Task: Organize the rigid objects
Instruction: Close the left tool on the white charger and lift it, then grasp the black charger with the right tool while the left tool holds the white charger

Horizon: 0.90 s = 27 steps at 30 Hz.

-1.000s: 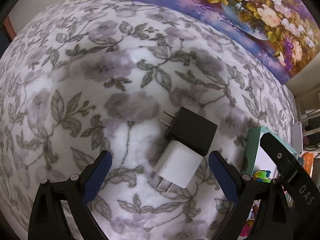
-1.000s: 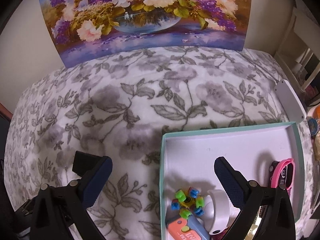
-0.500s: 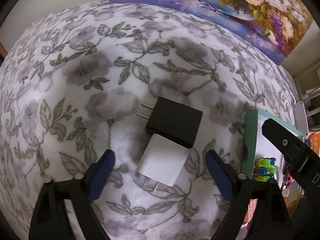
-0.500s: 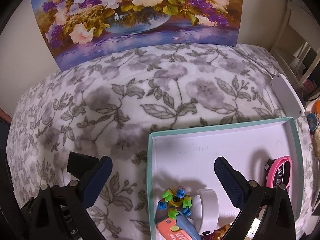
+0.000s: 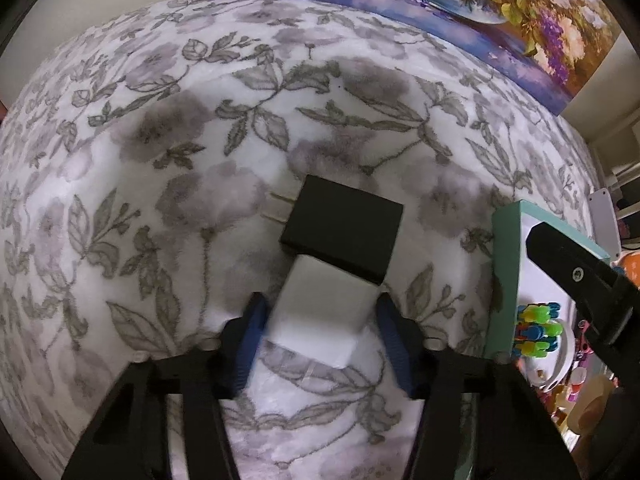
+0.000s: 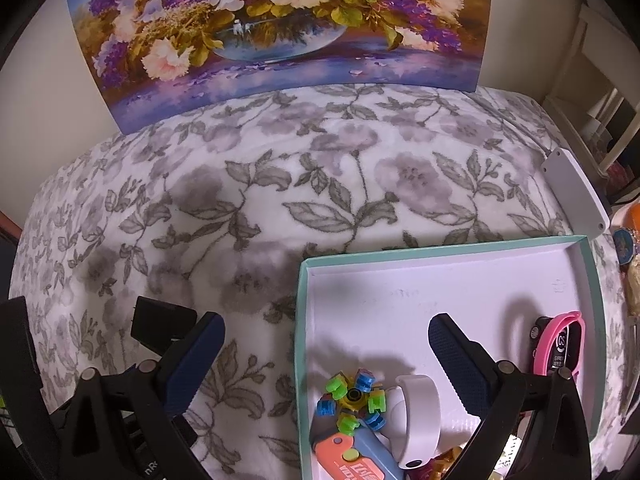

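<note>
Chargers, two of them, lay stacked on the flowered blanket (image 5: 168, 208) between and just ahead of my left fingers: the white charger (image 5: 320, 312) sat between the blue pads (image 5: 250, 334), and the black charger (image 5: 344, 230) rested across its far end, prongs pointing left. My left gripper (image 5: 322, 336) was closing on the white one's sides; the pads looked at or nearly at its faces, though blur kept me from telling whether they pressed yet. The teal tray (image 5: 505, 280) stood to the right of those fingers, already holding a spinner toy (image 6: 352, 398) and bands. My right gripper (image 6: 324, 360) hung wide and empty over the tray's near corner. I judged this the pickup step; next the grip needed to seat firmly, then lift without dragging the black charger along.
</note>
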Tool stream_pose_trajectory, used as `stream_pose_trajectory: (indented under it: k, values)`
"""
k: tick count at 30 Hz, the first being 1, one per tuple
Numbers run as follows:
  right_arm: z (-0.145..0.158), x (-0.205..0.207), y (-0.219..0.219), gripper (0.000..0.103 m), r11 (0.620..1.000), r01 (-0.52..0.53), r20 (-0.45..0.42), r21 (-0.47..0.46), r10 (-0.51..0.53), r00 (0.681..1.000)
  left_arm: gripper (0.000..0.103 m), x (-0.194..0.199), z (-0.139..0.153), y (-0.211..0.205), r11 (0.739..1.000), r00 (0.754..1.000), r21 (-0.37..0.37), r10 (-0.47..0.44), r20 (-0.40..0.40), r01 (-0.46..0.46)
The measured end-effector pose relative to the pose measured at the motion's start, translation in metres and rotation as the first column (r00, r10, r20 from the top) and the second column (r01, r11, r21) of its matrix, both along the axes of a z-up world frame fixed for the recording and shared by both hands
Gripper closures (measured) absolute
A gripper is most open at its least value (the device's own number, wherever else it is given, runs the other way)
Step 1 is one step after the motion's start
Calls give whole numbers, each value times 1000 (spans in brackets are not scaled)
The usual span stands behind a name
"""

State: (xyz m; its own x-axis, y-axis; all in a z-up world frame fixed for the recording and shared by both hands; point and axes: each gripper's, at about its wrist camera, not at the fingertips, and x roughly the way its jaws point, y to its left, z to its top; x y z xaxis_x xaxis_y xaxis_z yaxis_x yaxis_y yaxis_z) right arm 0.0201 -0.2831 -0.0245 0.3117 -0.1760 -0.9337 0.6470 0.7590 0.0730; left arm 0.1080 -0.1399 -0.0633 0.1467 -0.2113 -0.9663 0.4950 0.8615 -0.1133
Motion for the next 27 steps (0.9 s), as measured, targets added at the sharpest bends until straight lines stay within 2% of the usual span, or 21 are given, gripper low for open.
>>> stream_pose_trajectory:
  k: [3, 7, 10, 14, 17, 23, 27]
  values:
    - [1, 1, 2, 0, 1000, -2, -2, -9, 2, 1000, 51, 2, 2, 7, 1000, 999, -21, 14, -30, -15]
    - [1, 6, 9, 0, 1000, -19, 10, -4, 19, 1000, 53, 11, 11, 24, 998, 998, -10, 60, -7, -60]
    - [2, 11, 17, 0, 999, -42, 25, 5, 42, 999, 53, 21, 17, 44, 992, 992, -16, 127, 1, -127]
    - [2, 19, 28, 0, 998, -62, 54, 30, 61, 997, 53, 36, 23, 76, 973, 973, -27, 230, 14, -229]
    - [3, 28, 40, 0, 995, -90, 76, 38, 87, 993, 53, 47, 31, 101, 950, 950, -38, 311, 31, -309]
    - [-5, 47, 67, 0, 990, -131, 92, 50, 126, 988, 53, 60, 41, 129, 914, 914, -76, 402, 46, -398]
    - [-16, 61, 85, 0, 984, -173, 82, 45, 169, 982, 53, 63, 43, 135, 902, 901, -77, 430, 55, -425]
